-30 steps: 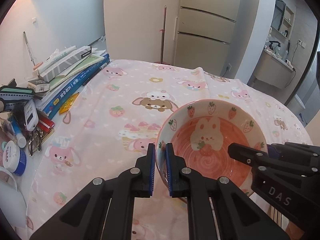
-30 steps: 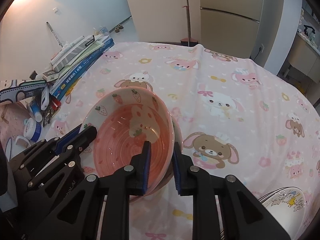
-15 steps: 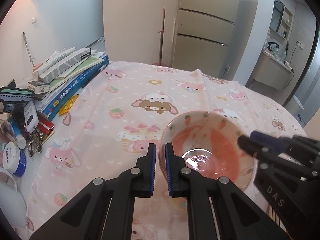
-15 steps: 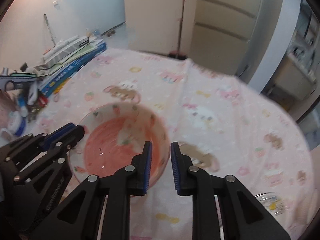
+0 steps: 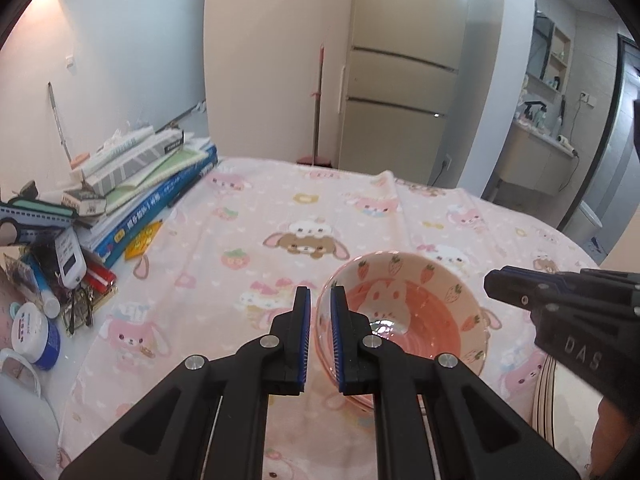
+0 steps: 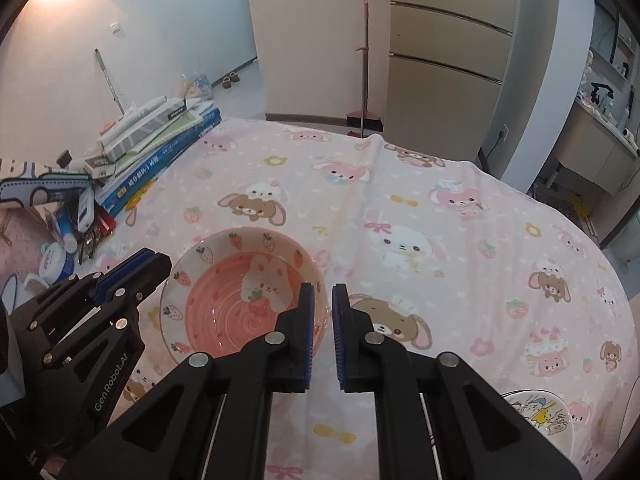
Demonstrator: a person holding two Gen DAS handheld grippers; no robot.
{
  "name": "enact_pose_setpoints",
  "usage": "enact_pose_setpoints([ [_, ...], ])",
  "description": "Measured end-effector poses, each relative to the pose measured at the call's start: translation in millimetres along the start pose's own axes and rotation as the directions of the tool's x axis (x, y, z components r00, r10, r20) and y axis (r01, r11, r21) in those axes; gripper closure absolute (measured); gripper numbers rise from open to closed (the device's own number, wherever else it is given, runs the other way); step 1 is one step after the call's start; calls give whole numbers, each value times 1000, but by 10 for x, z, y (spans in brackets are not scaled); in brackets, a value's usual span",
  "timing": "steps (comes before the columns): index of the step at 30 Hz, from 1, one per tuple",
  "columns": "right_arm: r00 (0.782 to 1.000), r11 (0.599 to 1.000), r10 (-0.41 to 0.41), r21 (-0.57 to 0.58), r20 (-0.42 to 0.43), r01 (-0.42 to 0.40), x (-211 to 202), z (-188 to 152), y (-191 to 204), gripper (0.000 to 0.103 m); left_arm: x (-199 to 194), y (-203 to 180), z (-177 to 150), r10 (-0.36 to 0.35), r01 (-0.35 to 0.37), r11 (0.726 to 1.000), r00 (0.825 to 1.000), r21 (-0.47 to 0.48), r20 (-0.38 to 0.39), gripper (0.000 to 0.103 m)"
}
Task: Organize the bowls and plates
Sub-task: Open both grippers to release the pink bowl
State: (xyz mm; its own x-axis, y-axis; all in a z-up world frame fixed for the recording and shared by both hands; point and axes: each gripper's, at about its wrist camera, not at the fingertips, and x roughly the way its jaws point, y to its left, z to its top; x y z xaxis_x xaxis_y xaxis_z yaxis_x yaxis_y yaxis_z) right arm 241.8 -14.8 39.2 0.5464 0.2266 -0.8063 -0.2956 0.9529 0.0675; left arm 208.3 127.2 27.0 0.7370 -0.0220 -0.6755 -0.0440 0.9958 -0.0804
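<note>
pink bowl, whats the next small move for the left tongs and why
Probably open the left tongs and let go. The pink bowl looks level and appears to rest on the tablecloth. The right tongs are shut and seem clear of its rim, so only the left pair seems to pinch it.

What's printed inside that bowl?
A rabbit holding a strawberry on pink swirls, strawberries around the rim; bowl shows best in the right wrist view.

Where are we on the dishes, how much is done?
Done: the pink bowl sits upright on the tablecloth. In hand: the left tool pinches its rim, while the right tool is shut beside it and seems to hold nothing. Left: the cartoon plate lies apart at the near right edge.
</note>
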Motion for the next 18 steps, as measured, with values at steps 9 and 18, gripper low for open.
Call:
enact_pose_setpoints([
  [9, 999, 1000, -11, 18, 35, 11, -122, 44, -80, 82, -243, -49, 6, 16, -18, 1000, 986, 10, 165, 14],
  [18, 980, 999, -42, 26, 197, 38, -524, 74, -126, 31, -506, 54, 45, -50, 66, 996, 970, -60, 240, 14],
])
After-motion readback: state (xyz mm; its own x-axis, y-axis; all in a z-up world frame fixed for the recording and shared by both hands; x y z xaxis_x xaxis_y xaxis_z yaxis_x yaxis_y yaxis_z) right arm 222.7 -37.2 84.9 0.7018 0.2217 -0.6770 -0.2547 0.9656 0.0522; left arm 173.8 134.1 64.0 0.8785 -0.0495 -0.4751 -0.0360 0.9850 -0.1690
